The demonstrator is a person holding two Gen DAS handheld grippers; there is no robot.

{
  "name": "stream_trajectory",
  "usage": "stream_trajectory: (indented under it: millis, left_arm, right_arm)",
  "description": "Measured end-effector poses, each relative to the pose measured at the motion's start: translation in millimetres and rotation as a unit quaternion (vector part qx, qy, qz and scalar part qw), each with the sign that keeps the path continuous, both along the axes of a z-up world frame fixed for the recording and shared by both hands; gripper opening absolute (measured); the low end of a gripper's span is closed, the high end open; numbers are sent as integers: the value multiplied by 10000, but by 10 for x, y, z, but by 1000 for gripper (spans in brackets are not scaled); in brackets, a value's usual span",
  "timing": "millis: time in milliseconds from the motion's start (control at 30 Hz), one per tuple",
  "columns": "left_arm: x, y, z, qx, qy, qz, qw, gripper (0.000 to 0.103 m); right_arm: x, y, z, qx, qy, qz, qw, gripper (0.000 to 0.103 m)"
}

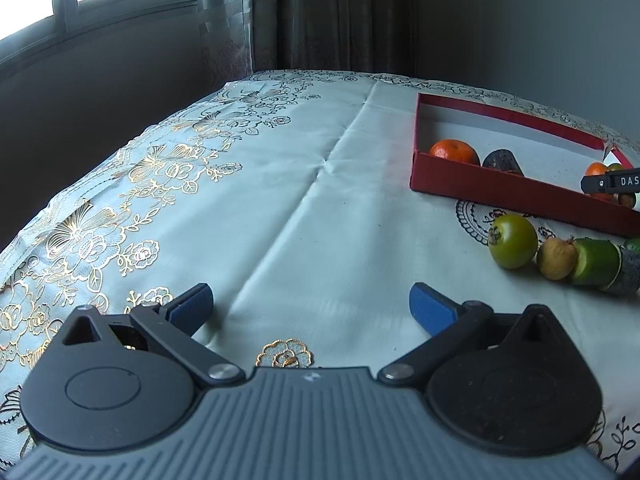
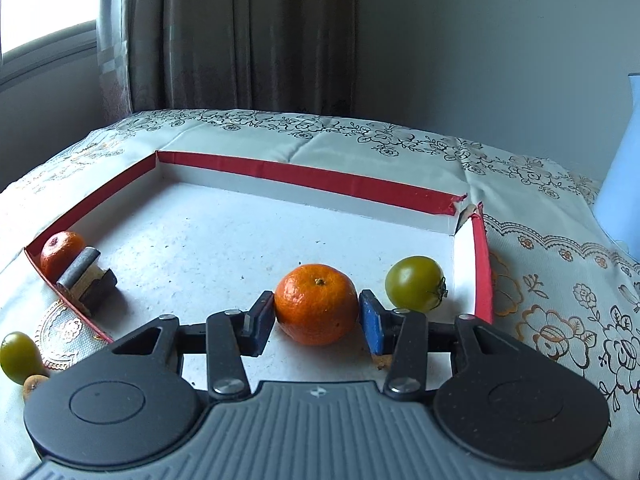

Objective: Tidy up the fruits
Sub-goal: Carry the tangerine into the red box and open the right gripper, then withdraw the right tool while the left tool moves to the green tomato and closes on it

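right gripper (image 2: 317, 320): we see jaws clamped on orange (image 2: 316, 309) in red box (image 2: 304, 176)
left gripper (image 1: 311, 306): jaws apart over tablecloth (image 1: 280, 184)

A round orange (image 2: 316, 310) sits stem-up in the red box (image 2: 304, 174) right between the right gripper's (image 2: 316, 320) two pads, with a green tomato (image 2: 416, 283) just to its right and another orange (image 2: 60, 252) far left.

Two mandarins (image 2: 316, 310), two green tomatoes (image 2: 415, 283).
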State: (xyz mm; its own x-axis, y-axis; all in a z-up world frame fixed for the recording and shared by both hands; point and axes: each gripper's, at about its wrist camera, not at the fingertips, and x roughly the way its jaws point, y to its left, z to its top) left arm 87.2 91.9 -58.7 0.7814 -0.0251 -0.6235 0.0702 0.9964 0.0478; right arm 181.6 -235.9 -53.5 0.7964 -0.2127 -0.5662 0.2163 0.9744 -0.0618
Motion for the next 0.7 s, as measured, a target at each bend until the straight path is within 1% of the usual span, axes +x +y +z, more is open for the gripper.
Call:
stream_trajectory:
  millis: [33, 67, 100, 200, 333, 433, 467, 567, 667, 700]
  left_arm:
    - [0, 1, 0, -1, 1, -1, 10000, 103]
    - [0, 1, 0, -5, 2, 0, 10000, 103]
    - [0, 2, -1, -10, 5, 1, 10000, 103]
    - [1, 2, -1, -13, 6, 2, 10000, 103]
    - [0, 3, -1, -4, 1, 4, 10000, 103]
    - [-8, -4, -2, 18, -9, 13, 10000, 103]
    - [-9, -6, -2, 22, -11, 12, 10000, 103]
    - [-7, -1, -2, 1, -1, 19, 10000, 103]
    - [-4, 3, -1, -27, 13, 22, 10000, 103]
    - [-4, 6, 0, -41, 20, 27, 10000, 103]
  right_arm:
    - [-30, -10, 13, 70, -27, -16, 10000, 47]
    - [-74, -23, 34, 137, -68, -36, 9999, 51]
    - [-134, -37, 62, 184, -134, -54, 9997, 57]
    - [-420, -62, 153, 214, -438, -77, 9988, 68]
    - [-903, -158, 204, 313, -713, -116, 9969, 70]
    - [-1249, -257, 158, 337, -800, -307, 9958, 76]
    - [-1343, -282, 134, 330, -792, -398, 9955, 78]
    - [-1545, -337, 25, 257, -648, -569, 9959, 78]
    - [-1592, -346, -43, 305, -487, -659, 9962, 78]
    - [-1585, -347, -51, 302, -468, -684, 9961, 80]
